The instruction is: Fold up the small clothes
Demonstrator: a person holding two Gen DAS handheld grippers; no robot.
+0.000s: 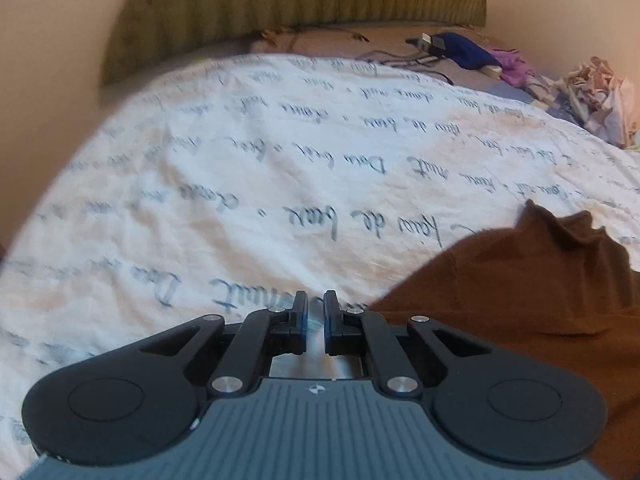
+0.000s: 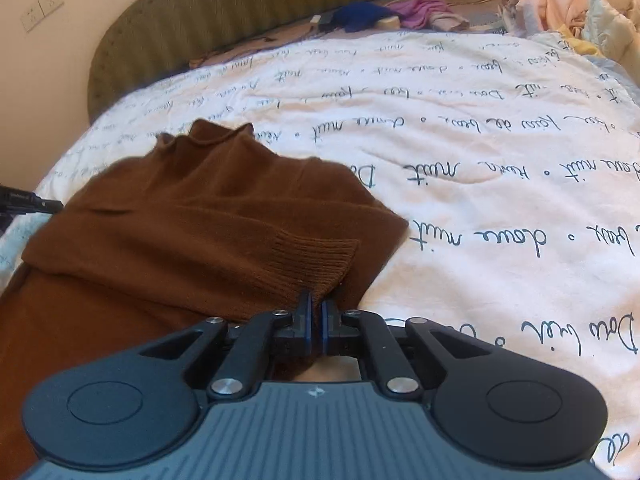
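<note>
The right hand-held gripper [image 2: 315, 300] is pointing steeply down at the bed, its jaws pinching the ribbed cuff [image 2: 316, 258] of the brown sweater [image 2: 192, 216]; a sliver of knit is showing between the blue pads, so it is clamped on the cuff. The left hand-held gripper [image 1: 316, 300] is also tilting downward, hovering over the duvet [image 1: 280, 152] just left of the sweater [image 1: 520, 288]; its jaws are standing nearly together with a narrow gap, and nothing is sitting between them.

The sweater is lying on the duvet toward the near edge of the bed, its rolled collar [image 2: 216, 136] pointing away from the cameras, one sleeve folded across the body; its lower part is being cut off by the frame's bottom and hidden behind the gripper bodies. A dark tip [image 2: 36, 202] is poking in at the left edge of the right wrist view, touching or nearly touching the sweater's shoulder; which is hard to tell. The left view is blurring, so the script on the duvet is smearing.

Open duvet is stretching ahead and to the right of the sweater; the green headboard [image 2: 248, 12] is bounding the far side; a clothes pile [image 2: 560, 0] and blue [image 2: 360, 14] and purple [image 2: 420, 10] garments are crowding the far right corner.
</note>
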